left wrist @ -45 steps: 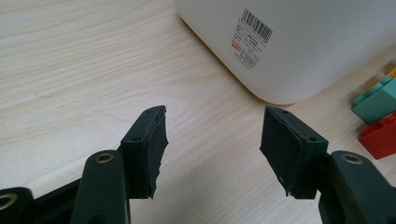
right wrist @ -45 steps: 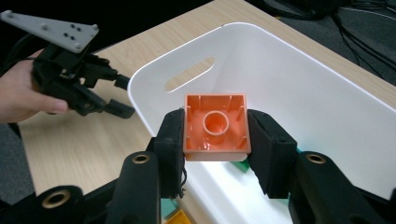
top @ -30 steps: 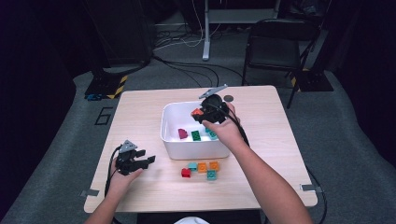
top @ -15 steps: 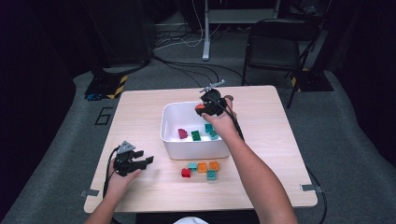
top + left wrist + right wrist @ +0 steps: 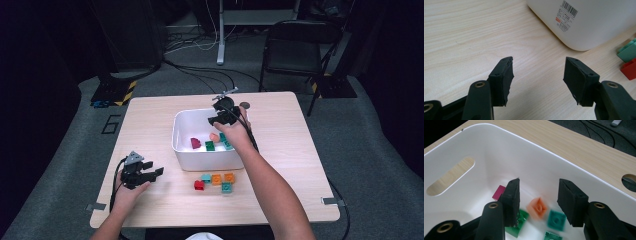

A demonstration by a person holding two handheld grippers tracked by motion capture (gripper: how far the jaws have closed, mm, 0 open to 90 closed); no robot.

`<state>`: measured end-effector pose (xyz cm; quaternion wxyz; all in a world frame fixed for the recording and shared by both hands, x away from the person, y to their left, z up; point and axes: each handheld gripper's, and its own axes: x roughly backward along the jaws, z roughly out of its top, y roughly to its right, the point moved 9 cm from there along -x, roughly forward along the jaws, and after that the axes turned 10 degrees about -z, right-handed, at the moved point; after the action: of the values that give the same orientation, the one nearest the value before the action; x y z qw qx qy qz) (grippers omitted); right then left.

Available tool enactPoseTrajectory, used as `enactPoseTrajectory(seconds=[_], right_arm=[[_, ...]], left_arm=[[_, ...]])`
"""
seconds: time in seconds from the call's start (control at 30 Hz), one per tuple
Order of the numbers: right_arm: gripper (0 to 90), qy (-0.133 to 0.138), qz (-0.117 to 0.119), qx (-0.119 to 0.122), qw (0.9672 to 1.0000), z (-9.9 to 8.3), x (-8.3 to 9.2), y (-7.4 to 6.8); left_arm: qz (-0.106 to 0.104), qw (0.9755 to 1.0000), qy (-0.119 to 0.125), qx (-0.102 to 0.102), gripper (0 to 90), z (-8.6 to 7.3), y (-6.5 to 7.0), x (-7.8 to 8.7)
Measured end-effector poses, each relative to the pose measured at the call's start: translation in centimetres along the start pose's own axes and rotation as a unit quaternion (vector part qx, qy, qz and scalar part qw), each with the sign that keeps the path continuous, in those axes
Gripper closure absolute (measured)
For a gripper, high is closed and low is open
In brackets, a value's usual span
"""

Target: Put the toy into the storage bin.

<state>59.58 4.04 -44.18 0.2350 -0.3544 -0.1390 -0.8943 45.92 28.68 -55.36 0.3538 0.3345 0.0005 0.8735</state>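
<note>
change: right gripper point(image 5: 216, 120) has shifted over the white bin point(image 5: 181, 145); its fingers have just been opening, and the orange brick point(image 5: 537, 208) is falling, blurred, between them, ungripped.
high view: four bricks in the bin, four loose bricks point(image 5: 215, 181) left on the wooden surface point(image 5: 150, 120) just in front of it; roughly half done. left gripper point(image 5: 150, 175) rests near the front left edge.
left gripper view: fingers point(image 5: 504, 76) apart, nothing between; pale woodgrain, glossy rounded bin corner with barcode label.
right gripper view: smooth plastic wall, slot handle, studded bricks.
</note>
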Motion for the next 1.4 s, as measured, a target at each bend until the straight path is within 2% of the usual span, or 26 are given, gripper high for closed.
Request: enactPoseTrajectory(seconds=[0.2,0.63,0.8,1.03,1.17,1.4], right_arm=[[49.6,0.023,0.013,0.013,0.9996,0.3,2.0,-0.5],[49.2,0.062,0.036,0.059,0.9956,-0.9,8.6,-2.0],[49.2,0.071,0.050,0.056,0.9947,-2.0,10.8,-2.4],[49.2,0.076,0.040,0.071,0.9938,-3.8,12.3,-2.0],[49.2,0.084,0.038,0.070,0.9933,-4.6,13.3,-2.0],[49.3,0.092,0.037,0.080,0.9918,-7.0,14.5,-2.8]], left_arm=[[0.001,1.0000,0.000,0.000,40.4,0.0,0.0,0.0],[0.002,1.0000,0.001,0.000,40.5,0.0,0.0,-0.1],[0.000,1.0000,0.000,-0.002,40.5,0.1,0.2,-0.3],[-0.004,1.0000,-0.003,-0.005,40.4,0.3,0.4,-0.5],[-0.006,1.0000,-0.003,-0.007,40.5,0.4,0.4,-0.7],[-0.008,0.9999,-0.004,-0.007,40.4,0.5,0.6,-0.9]])
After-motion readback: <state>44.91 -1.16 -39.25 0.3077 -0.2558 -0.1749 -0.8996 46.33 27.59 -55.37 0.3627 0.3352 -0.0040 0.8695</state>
